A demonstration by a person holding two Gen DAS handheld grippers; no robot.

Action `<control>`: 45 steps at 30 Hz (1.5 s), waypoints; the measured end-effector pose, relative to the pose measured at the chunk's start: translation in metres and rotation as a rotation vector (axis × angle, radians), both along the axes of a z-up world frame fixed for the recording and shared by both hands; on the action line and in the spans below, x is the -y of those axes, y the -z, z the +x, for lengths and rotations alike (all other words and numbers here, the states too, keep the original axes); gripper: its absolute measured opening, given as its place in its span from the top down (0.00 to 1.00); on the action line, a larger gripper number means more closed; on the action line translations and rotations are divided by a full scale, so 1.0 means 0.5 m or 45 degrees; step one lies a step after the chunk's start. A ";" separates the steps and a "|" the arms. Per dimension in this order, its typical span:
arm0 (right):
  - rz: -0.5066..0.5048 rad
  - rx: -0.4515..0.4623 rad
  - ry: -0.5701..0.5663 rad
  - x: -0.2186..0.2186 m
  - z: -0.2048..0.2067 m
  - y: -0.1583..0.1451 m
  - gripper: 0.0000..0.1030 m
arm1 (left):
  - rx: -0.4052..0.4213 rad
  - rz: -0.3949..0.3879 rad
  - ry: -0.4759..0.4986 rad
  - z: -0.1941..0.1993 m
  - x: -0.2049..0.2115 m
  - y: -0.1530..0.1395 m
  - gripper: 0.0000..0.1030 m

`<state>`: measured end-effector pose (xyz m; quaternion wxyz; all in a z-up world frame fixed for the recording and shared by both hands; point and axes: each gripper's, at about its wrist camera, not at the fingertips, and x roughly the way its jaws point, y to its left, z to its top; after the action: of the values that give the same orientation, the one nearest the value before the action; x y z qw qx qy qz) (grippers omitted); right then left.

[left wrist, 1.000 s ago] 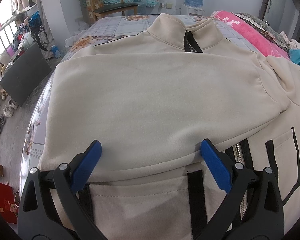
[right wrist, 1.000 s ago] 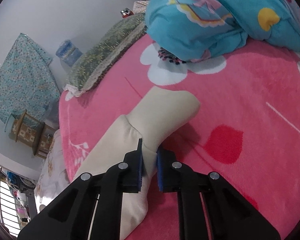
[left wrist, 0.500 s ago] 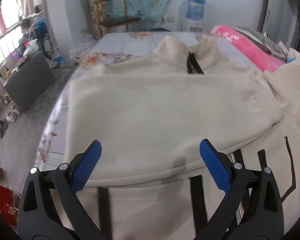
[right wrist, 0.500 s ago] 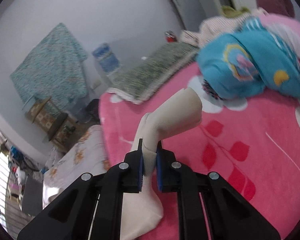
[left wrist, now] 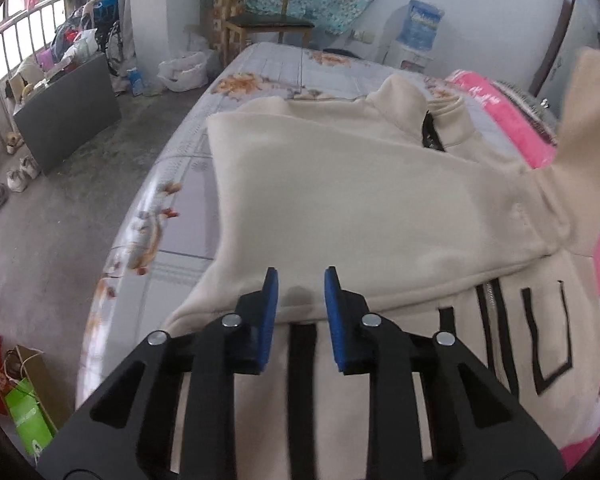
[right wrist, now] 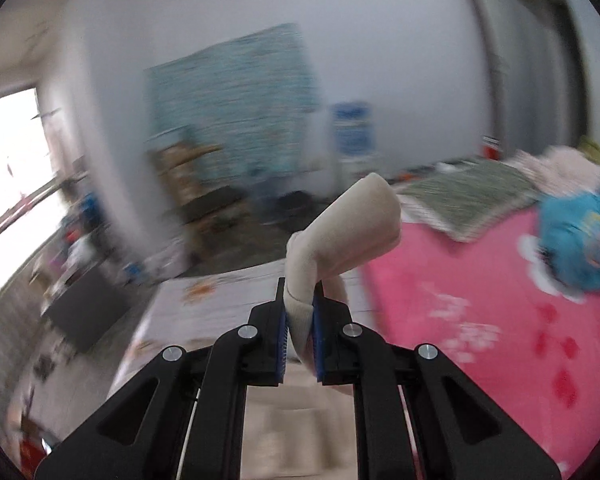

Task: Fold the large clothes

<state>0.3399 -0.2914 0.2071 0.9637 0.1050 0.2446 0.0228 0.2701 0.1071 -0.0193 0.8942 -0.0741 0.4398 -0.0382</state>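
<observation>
- Bedroom, bed [left wrist: 260,68] beneath: your right claw [right wrist: 299,320] is clamped on the cream jacket's cuff [right wrist: 352,228], lifted.
- Left claw [left wrist: 300,300] is closing, nothing between, above the jacket [left wrist: 340,184].
- Soft, floppy fleece; grip seams or cuffs.

The left gripper [left wrist: 300,292] points steeply down, its blue pads [left wrist: 269,312] closing with only air between them. The right gripper [right wrist: 300,312] tilts gently down, lifted, pads clamped tight on a cream sleeve [right wrist: 352,228]
</observation>
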 end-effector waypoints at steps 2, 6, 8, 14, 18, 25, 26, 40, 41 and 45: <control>-0.028 0.004 -0.128 -0.107 0.007 0.019 0.90 | 0.021 -0.019 0.017 -0.015 -0.017 -0.015 0.79; -0.127 -0.163 -0.466 -0.337 0.028 0.139 0.79 | 0.034 -0.076 0.059 -0.034 -0.036 -0.037 0.79; -0.150 -0.300 -0.586 -0.404 0.034 0.214 0.54 | 0.021 -0.131 0.084 -0.037 -0.044 -0.040 0.79; -0.138 -0.496 -0.639 -0.362 0.026 0.331 0.47 | -0.021 -0.230 0.133 -0.017 -0.037 -0.031 0.79; -0.050 -0.492 -0.443 -0.185 0.057 0.325 0.38 | -0.044 -0.240 0.159 0.040 -0.018 -0.034 0.77; 0.165 -0.656 -0.057 0.096 0.107 0.401 0.38 | -0.142 -0.064 0.041 0.196 0.008 0.006 0.63; 0.218 -0.674 -0.024 0.125 0.113 0.417 0.38 | -0.174 -0.040 0.033 0.219 0.010 0.020 0.63; 0.339 -0.674 0.010 0.179 0.133 0.480 0.43 | 0.107 0.052 0.103 0.175 0.046 -0.065 0.99; 0.321 -0.667 0.006 0.176 0.132 0.478 0.44 | 0.142 0.035 0.084 0.161 0.036 -0.081 0.98; 0.258 -0.664 -0.008 0.167 0.134 0.479 0.51 | 0.117 0.063 0.004 0.142 0.012 -0.062 0.98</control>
<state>0.4070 -0.3747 -0.0323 0.8527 0.2025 0.4811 0.0222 0.3410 0.1010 0.0115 0.9150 -0.0494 0.3992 -0.0322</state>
